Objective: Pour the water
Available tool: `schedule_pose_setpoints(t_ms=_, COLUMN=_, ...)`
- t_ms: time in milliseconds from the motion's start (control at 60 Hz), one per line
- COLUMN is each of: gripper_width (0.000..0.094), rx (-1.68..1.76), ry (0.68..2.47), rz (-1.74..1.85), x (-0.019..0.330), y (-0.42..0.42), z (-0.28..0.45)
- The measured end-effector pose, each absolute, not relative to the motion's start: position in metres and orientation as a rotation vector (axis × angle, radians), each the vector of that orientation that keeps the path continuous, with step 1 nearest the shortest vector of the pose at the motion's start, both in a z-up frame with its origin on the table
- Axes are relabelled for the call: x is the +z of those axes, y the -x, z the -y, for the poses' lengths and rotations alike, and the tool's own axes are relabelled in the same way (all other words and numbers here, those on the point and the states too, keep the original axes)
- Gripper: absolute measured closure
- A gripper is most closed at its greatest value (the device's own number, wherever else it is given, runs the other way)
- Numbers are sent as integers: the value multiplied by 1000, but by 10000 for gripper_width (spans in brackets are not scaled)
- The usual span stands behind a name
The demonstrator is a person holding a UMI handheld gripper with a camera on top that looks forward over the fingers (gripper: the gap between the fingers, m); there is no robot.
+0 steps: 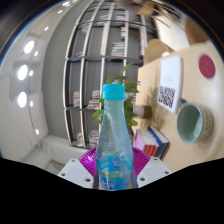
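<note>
Hand-held gripper [115,176] clamps a clear plastic bottle [114,140] between its two fingers, whose purple pads [91,160] press against the bottle's lower body from left and right. That bottle stands upright between the fingers, raised well above the room behind it, and its light blue cap [114,92] is on. Blue liquid shows in its lower part, near the level of the pads; how full it is above that cannot be told.

Just behind the bottle, green leaves of a plant [127,103] spread to either side of its neck. To the right, a little farther off, a stack of books [155,143] lies on a low surface, with a round pale green bowl-shaped object [189,122] beyond it, standing against a cream-coloured wall [165,62]. On that wall hangs a white sheet bearing a square code pattern [168,96], and a pink round object [206,66] sits higher up to the far right.

At the far side of the room, a tall curved rack of metal shelves [100,50] holds rows of small items too small to identify. To the far left, bright round lights [21,73] shine on a dark surface.
</note>
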State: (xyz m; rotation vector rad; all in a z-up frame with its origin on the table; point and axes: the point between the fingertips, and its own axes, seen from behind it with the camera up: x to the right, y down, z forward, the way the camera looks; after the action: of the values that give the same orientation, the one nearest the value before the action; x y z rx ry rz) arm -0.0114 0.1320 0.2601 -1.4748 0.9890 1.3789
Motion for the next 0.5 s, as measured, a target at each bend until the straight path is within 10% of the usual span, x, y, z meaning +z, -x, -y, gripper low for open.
schedule_pose_setpoints(t_ms=283, gripper_width=469, rx=477, ry=1647, rz=-175, x=304, y=-75, z=-124)
schedule_pose_setpoints(t_ms=500, gripper_width=458, rx=67, ry=1731, rz=91, x=244, y=-160, z=-127)
